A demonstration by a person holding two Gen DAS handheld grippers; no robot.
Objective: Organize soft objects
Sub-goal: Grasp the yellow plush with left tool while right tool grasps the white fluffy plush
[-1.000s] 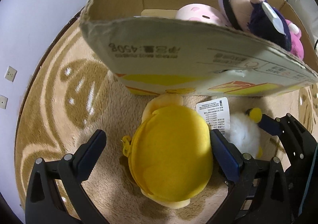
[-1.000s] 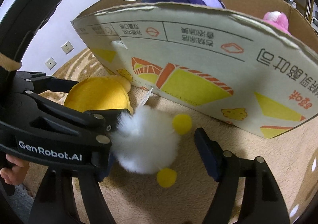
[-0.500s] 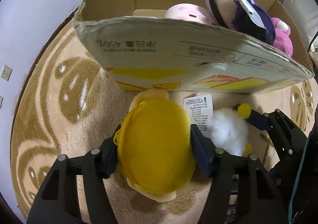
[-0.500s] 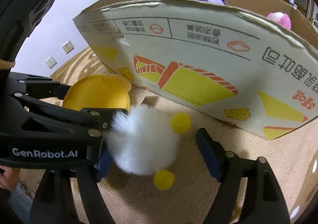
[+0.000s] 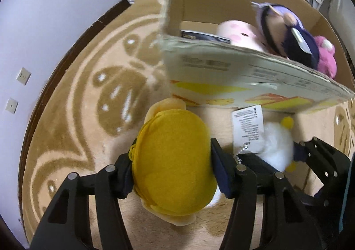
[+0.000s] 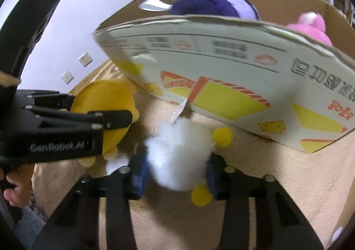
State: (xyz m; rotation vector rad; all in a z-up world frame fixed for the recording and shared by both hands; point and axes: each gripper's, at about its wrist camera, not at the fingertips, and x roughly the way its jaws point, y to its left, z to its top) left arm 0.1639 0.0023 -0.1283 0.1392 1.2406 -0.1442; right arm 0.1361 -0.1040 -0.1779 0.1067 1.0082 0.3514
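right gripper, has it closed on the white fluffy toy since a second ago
Yes. The right gripper fingers, then spread wide apart, now press both sides of the white fluffy toy, which sits in front of the cardboard box on the rug.

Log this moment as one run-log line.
left gripper: shut on yellow plush | right gripper: shut on white plush | both outside cardboard box

Left gripper [image 5: 172, 169] clamping its pads on the yellow plush [image 5: 175, 165], right gripper [image 6: 177, 167] pinching the white plush [image 6: 177, 152] just beside it, both reaching toward the cardboard box [image 6: 221, 68].
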